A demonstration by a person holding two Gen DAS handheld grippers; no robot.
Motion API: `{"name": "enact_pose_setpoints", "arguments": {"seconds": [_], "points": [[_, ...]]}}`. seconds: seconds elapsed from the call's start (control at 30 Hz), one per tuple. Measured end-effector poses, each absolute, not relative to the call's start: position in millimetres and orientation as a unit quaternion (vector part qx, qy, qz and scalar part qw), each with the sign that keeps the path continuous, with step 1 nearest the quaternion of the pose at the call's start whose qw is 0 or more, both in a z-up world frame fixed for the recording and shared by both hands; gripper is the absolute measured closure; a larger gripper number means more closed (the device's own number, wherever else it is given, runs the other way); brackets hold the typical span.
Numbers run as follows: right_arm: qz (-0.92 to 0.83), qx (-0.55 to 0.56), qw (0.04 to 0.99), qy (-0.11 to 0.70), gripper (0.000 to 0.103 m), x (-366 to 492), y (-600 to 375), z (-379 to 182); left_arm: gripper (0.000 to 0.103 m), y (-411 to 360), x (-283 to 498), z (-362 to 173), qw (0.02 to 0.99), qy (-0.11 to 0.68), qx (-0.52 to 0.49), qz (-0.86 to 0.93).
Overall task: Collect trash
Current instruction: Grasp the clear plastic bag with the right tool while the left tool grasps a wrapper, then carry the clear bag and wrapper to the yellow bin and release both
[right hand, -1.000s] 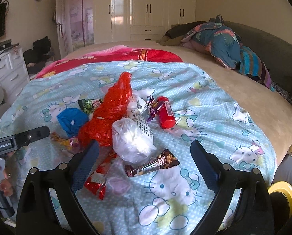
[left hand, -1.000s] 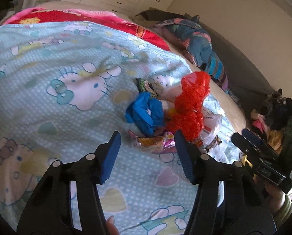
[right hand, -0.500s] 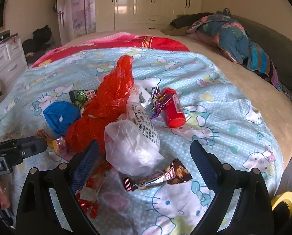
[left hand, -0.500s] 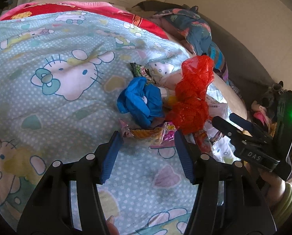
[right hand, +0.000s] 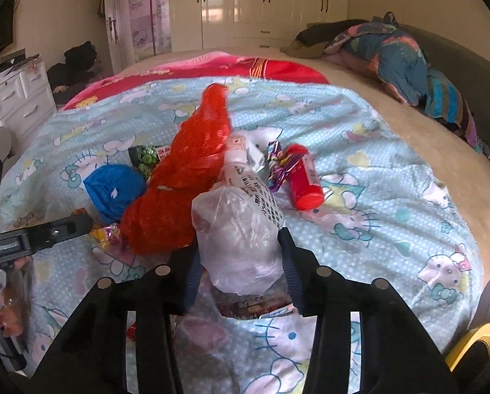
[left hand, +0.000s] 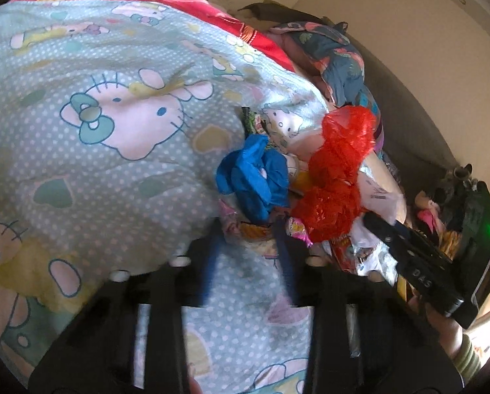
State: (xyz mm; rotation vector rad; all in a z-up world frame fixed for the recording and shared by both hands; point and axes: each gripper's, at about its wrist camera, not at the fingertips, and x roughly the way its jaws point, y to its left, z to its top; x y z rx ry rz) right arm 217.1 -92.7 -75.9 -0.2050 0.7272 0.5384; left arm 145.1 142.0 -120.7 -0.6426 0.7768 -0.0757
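Both grippers just closing — first grabs under way, nothing collected yet. The right gripper (right hand: 241, 279) has its jaws pinched in on the clear plastic bag (right hand: 238, 233), pads against both its sides; a brown snack wrapper (right hand: 255, 305) lies just under the tips. The left gripper (left hand: 248, 246) is nearly closed around the end of an orange-pink candy wrapper (left hand: 258, 229) — blurred, so contact not certain. Ahead of it: blue bag (left hand: 255, 177), red bag (left hand: 337, 177). Beyond the right gripper's tips, to the right: red bottle (right hand: 302, 177). All of the pile is on the blanket (right hand: 376, 170); no bin in view.
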Motion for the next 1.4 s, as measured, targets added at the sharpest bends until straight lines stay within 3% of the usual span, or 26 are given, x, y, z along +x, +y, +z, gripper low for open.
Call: {"name": "enact_pose_setpoints", "arguments": {"seconds": [0.03,0.13,0.43,0.73,0.87,1.4], "points": [[0.257,-0.094,0.897,0.346,0.063,214.5,-96.3,-72.6,0.095,142.8,144.6,-121.0,0.874,0.373,-0.31,-0.036],[0.254,-0.078,0.902,0.34,0.063,209.1,-107.0,-65.3,0.098,142.7,141.3,-118.2,0.873,0.371,-0.314,-0.038],[0.24,0.002,0.913,0.331,0.066,185.6,-151.5,-45.9,0.099,117.3,132.8,-80.3,0.887,0.346,-0.294,-0.086],[0.183,-0.025,0.934,0.305,0.067,166.0,-174.8,-29.4,0.099,87.5,122.6,-37.1,0.91,0.311,-0.248,-0.117],[0.155,-0.05,0.936,0.313,0.067,165.9,-179.0,-36.7,0.099,80.6,118.8,-27.6,0.914,0.304,-0.239,-0.124],[0.091,0.033,0.949,0.3,0.067,165.3,-256.0,-30.0,0.099,42.3,110.2,-11.3,0.916,0.301,-0.21,-0.162]]}}
